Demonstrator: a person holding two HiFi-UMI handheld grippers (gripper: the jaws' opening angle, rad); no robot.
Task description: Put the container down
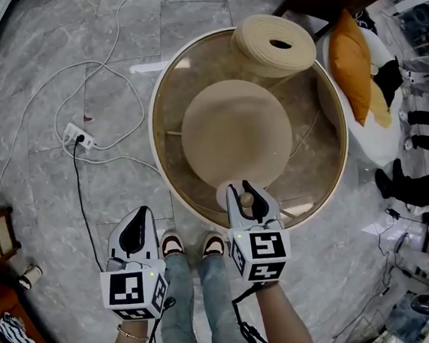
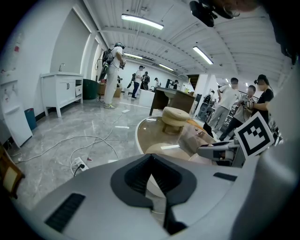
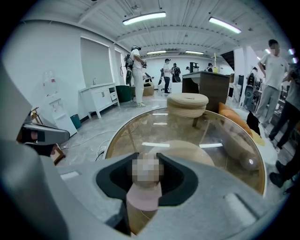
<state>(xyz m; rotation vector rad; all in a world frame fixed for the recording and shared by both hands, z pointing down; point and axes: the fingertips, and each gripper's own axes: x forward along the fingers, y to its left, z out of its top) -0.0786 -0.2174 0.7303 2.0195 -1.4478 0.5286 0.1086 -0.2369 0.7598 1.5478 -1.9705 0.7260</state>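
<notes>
- We're looking down on a round glass tabletop, and the right gripper is at its near edge.
- Its jaws are clamped about halfway closed on the container, a small pinkish piece with a rounded knob on top.
- In the right gripper view, the container sits squarely between the jaws of the right gripper, with the glass spread out beyond it.
- We can't tell whether its base is touching the glass.
- The left gripper hangs over the grey floor, beside the tabletop. Its jaws are drawn together with nothing between them, as the left gripper view confirms.
- On the far side of the tabletop sits a woven round piece, with an orange cushion just off the rim.
- A power strip lies on the floor, well to the left.
</notes>
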